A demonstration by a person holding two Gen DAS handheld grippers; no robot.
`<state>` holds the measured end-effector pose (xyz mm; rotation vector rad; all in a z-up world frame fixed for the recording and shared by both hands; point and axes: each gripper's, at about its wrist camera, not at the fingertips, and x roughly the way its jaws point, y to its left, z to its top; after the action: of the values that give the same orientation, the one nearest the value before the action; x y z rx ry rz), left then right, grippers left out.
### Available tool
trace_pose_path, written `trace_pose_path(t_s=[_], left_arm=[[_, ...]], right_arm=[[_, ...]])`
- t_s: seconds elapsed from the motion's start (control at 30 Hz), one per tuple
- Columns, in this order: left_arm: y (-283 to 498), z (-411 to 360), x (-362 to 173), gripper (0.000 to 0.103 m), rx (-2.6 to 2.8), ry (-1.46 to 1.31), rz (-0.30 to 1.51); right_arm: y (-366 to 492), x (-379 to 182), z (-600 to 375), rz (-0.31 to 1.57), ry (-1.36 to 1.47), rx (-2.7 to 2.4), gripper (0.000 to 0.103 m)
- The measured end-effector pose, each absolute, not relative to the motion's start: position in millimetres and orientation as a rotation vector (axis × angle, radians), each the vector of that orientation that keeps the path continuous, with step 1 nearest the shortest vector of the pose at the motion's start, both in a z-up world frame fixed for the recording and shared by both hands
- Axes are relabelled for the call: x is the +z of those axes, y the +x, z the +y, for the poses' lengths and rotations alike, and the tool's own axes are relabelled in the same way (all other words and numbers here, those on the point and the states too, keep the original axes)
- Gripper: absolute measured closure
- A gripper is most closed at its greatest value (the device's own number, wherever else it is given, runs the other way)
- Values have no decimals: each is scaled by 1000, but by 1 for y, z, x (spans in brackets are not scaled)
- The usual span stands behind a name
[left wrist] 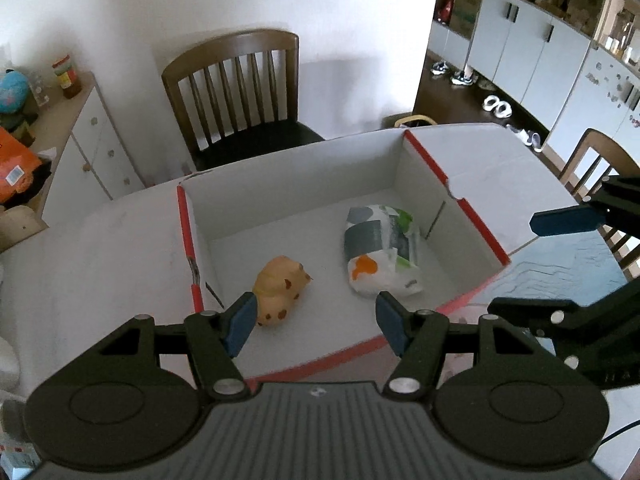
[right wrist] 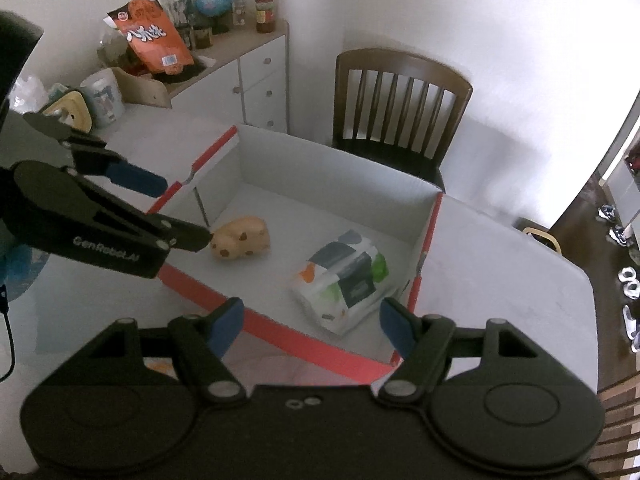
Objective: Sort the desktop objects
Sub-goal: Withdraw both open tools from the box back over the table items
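A white open box with red edges (left wrist: 472, 196) (right wrist: 430, 236) stands on the table. Inside lie a tan spotted animal toy (left wrist: 280, 288) (right wrist: 242, 238) and a white patterned packet (left wrist: 382, 248) (right wrist: 344, 276). My left gripper (left wrist: 316, 320) is open and empty, hovering over the box's near edge above the toy; it also shows in the right wrist view (right wrist: 176, 208). My right gripper (right wrist: 312, 320) is open and empty over the near edge, close to the packet; it also shows at the right of the left wrist view (left wrist: 532, 264).
A wooden chair (left wrist: 240, 88) (right wrist: 400, 108) stands behind the table. A white drawer cabinet (right wrist: 260, 76) with an orange snack bag (right wrist: 152, 36), jars and a globe is at the left. A mug (right wrist: 102, 96) sits on the table. Cupboards (left wrist: 532, 48) and shoes are at the right.
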<state>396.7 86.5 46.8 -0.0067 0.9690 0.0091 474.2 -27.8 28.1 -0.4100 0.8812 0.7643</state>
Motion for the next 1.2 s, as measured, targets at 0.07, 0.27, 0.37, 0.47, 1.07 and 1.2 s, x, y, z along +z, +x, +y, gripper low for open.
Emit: trace_pose_path(t_s=[0.07, 0.27, 0.37, 0.47, 1.07, 1.2], left_arm=[[388, 84, 48, 39, 1, -9, 957], [366, 76, 51, 35, -17, -9, 936], [356, 74, 53, 35, -29, -17, 928], [346, 72, 56, 35, -33, -19, 920], [272, 66, 69, 35, -74, -13, 844], [258, 61, 63, 30, -105, -4, 836]], right_arm=[[468, 31, -32, 880, -394, 760, 28], [448, 42, -41, 869, -372, 753, 26], [437, 44, -43, 874, -366, 754, 25], [423, 46, -45, 870, -371, 755, 25], [349, 65, -63, 836, -289, 717, 24], [330, 67, -70, 814, -268, 696, 24]])
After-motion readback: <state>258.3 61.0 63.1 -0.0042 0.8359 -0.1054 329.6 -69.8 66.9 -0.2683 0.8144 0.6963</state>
